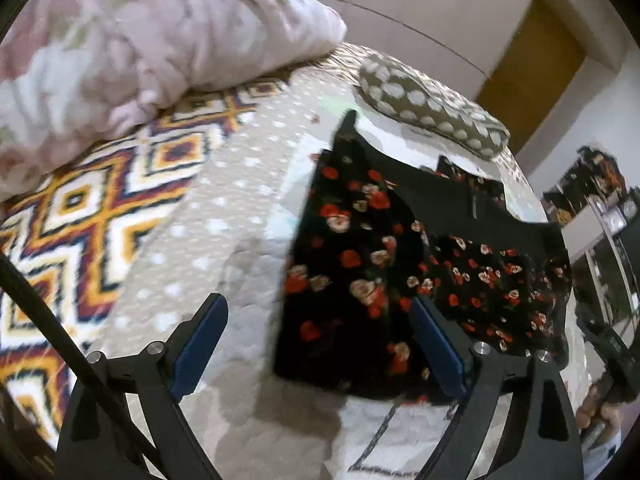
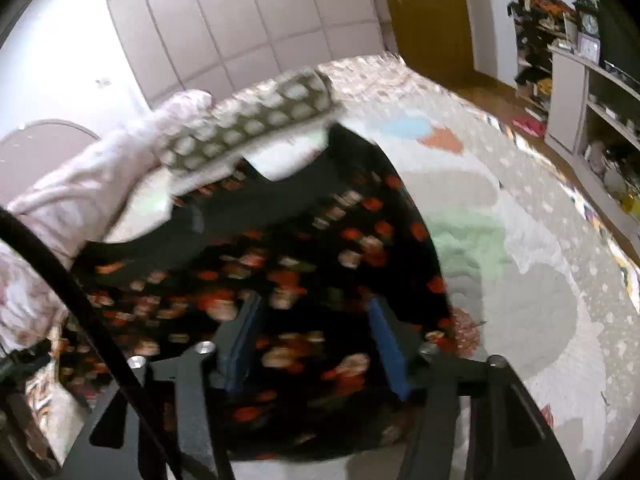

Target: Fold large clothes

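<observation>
A black garment with red and cream flowers (image 1: 360, 264) lies partly folded on the bed, a plain black band across its upper part. My left gripper (image 1: 318, 344) is open above the bed, its right finger over the garment's left part, nothing between the pads. In the right wrist view the same garment (image 2: 288, 248) fills the middle, blurred. My right gripper (image 2: 314, 344) is open just above the garment, with the cloth showing between its blue pads (image 2: 384, 344). Whether it touches the cloth is unclear.
The bed cover (image 1: 224, 240) is beige with white dots and a patterned orange border. A pink floral duvet (image 1: 120, 48) lies at the far left, a spotted pillow (image 1: 432, 116) behind the garment. Shelves (image 2: 592, 92) and a wooden door (image 2: 428, 12) stand to the right.
</observation>
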Available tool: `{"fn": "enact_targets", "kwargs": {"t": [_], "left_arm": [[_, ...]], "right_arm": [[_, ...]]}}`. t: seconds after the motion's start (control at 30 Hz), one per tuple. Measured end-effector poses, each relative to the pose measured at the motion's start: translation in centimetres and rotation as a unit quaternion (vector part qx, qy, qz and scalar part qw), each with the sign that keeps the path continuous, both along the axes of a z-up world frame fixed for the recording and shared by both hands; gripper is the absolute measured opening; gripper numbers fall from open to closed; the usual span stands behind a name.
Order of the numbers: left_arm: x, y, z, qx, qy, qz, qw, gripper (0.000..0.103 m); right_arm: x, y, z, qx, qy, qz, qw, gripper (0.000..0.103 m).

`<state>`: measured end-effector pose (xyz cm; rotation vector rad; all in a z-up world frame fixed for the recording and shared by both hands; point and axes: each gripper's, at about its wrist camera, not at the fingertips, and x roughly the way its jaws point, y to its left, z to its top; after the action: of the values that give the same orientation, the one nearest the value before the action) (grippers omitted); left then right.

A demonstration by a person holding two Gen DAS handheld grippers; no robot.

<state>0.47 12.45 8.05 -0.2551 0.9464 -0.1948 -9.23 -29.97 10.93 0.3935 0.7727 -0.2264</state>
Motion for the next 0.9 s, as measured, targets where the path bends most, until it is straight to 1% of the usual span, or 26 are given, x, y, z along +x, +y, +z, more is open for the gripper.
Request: {"fn": "enact_targets", "kwargs": {"t": [0.07, 0.17, 0.2, 0.23, 0.3, 0.37, 0.47, 0.53, 0.6, 0.63, 0.7, 0.73, 0.83, 0.87, 0.9], "left_arm": [[-1.0, 1.2, 0.3, -0.006, 0.000, 0.012, 0.9999, 0.092], [-2.7, 2.5, 0.6, -0.005, -0.008, 0.023, 0.9997, 0.092], [-3.2, 2.8, 0.7, -0.006, -0.010, 0.025, 0.9996, 0.092], [-3.6, 3.1, 0.6, -0.008, -0.009, 0.026, 0.9996, 0.092], [-4.4, 3.6, 0.4, -0.010, -0.005, 0.029, 0.9995, 0.092], [-4.6, 3.8, 0.0, -0.006, 0.000, 0.030, 0.9995, 0.092], [-5.2, 3.9, -0.4, 0.016, 0.001, 0.032, 0.9994, 0.092], [-5.6, 3.9, -0.5, 0.028, -0.003, 0.030, 0.9991, 0.092], [-6.1, 3.9, -0.3, 0.038, -0.010, 0.031, 0.9988, 0.092], [-6.3, 3.8, -0.2, 0.042, -0.013, 0.030, 0.9986, 0.092], [-6.6, 3.4, 0.1, 0.051, -0.020, 0.027, 0.9981, 0.092], [-6.6, 3.2, 0.3, 0.056, -0.022, 0.026, 0.9979, 0.092], [-6.6, 1.9, 0.9, 0.067, -0.029, 0.015, 0.9972, 0.092], [-6.6, 1.3, 1.1, 0.072, -0.031, 0.010, 0.9968, 0.092], [-6.6, 0.6, 1.3, 0.080, -0.032, 0.003, 0.9963, 0.092]], "right_arm": [[-0.4, 1.7, 1.3, -0.007, -0.010, 0.023, 1.000, 0.062], [-0.1, 5.4, 2.3, -0.037, -0.009, 0.072, 0.997, 0.061], [0.2, 6.7, 2.5, -0.049, -0.007, 0.089, 0.995, 0.055], [0.5, 8.1, 2.5, -0.061, -0.004, 0.104, 0.993, 0.046], [1.4, 10.1, 2.1, -0.070, 0.005, 0.127, 0.989, 0.042], [2.6, 12.0, 1.3, -0.063, 0.016, 0.145, 0.987, 0.042], [4.9, 14.2, -0.8, -0.055, 0.037, 0.160, 0.985, 0.042], [6.1, 15.1, -2.5, -0.072, 0.059, 0.161, 0.983, 0.042], [7.1, 15.7, -4.7, -0.090, 0.092, 0.158, 0.979, 0.042], [7.3, 15.8, -5.6, -0.095, 0.096, 0.156, 0.978, 0.044], [7.1, 15.7, -5.8, -0.099, 0.078, 0.149, 0.981, 0.049], [7.1, 15.7, -5.9, -0.097, 0.077, 0.147, 0.981, 0.053], [7.5, 15.9, -5.5, -0.092, 0.083, 0.156, 0.980, 0.056], [7.5, 15.6, -5.0, -0.079, 0.083, 0.159, 0.981, 0.056], [7.3, 14.8, -4.2, -0.057, 0.074, 0.156, 0.983, 0.056]]}}
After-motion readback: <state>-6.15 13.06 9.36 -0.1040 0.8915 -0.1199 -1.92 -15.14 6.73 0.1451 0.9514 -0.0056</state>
